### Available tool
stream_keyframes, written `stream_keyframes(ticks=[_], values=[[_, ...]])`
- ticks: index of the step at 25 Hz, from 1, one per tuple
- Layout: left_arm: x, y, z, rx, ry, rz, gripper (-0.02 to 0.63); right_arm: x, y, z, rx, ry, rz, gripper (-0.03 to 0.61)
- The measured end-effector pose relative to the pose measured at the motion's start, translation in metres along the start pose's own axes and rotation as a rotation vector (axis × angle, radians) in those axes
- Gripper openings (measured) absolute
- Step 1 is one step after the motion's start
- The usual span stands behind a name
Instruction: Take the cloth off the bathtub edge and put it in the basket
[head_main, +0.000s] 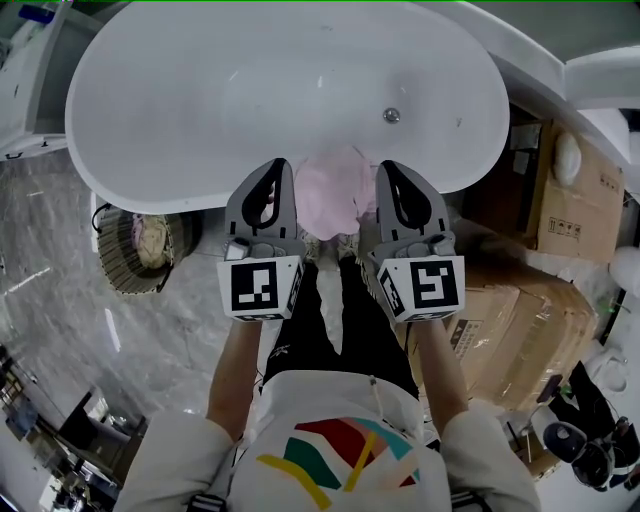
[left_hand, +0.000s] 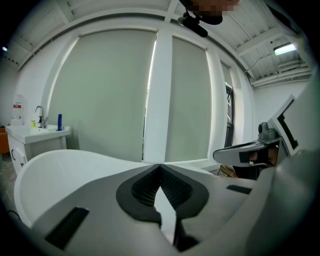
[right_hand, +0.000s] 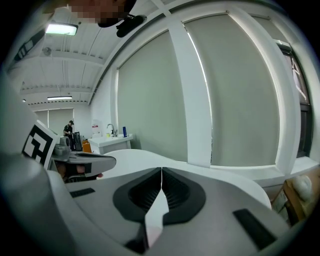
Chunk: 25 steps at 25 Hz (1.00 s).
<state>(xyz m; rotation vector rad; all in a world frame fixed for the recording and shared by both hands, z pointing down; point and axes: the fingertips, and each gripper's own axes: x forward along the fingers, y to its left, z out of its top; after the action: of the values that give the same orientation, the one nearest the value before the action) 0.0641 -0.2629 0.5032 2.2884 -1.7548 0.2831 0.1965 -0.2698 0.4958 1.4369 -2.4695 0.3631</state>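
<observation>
The soft pink cloth (head_main: 335, 190) lies bunched on the near edge of the white oval bathtub (head_main: 85, 150), draped over the rim on the person's side. Nothing grips it, so the first step of the task is not yet done.

The left gripper (head_main: 280, 165) and the right gripper (head_main: 386, 166) are held over that same near rim, one on each side of the cloth. In the left gripper view, the left gripper (left_hand: 160, 167) has its jaws pressed together with nothing between the dark ribbed pads. In the right gripper view, the right gripper (right_hand: 161, 172) shows the same: jaws together and empty. Both gripper views look out level across the bathtub toward the blinds on its far side, not down at the cloth. That suggests the grippers sit above the rim and are not in contact with the fabric.

The round woven basket (head_main: 118, 270) stands on the grey marbled floor (head_main: 60, 320) just outside the bathtub's near rim, to the left of the cloth. Something pale and crumpled already sits inside it, but I cannot tell what it is. Brown cardboard boxes (head_main: 520, 320) are stacked on the opposite side, by the bathtub's right end.

By my judgement the whole task is left to do. One gripper has to spread its jaws, come down on the cloth and pinch it. It then has to lift the cloth clear of the rim, carry it left and down to the basket, and let go there.
</observation>
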Motion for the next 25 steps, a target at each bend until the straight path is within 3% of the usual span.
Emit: stream_keyframes(ticks=[5,7,9,10,12,16,22,25], values=[[0.008,0.002,-0.001,-0.045,-0.012,-0.015,0.018,0.005,-0.001,-0.009,-0.006,0.016,0.032,0.013],[0.015,-0.001,-0.008,-0.009,0.007,-0.043,0.018,0.009,-0.003,-0.019,-0.027,0.054,0.060,0.028],[0.025,-0.003,-0.019,0.063,0.051,-0.087,0.020,0.017,-0.005,-0.035,-0.074,0.124,0.095,0.167],[0.029,-0.003,-0.025,0.098,0.074,-0.108,0.022,0.022,-0.005,-0.044,-0.104,0.161,0.110,0.199],[0.037,-0.002,-0.039,0.162,0.119,-0.146,0.104,0.030,-0.005,-0.063,-0.162,0.233,0.143,0.262],[0.047,-0.004,-0.071,0.286,0.209,-0.254,0.212,0.039,-0.004,-0.102,-0.282,0.373,0.239,0.296],[0.044,-0.018,-0.151,0.625,0.456,-0.519,0.267,0.043,-0.008,-0.153,-0.477,0.531,0.348,0.298],[0.036,-0.028,-0.193,0.730,0.574,-0.649,0.290,0.043,-0.011,-0.177,-0.570,0.588,0.387,0.298]])
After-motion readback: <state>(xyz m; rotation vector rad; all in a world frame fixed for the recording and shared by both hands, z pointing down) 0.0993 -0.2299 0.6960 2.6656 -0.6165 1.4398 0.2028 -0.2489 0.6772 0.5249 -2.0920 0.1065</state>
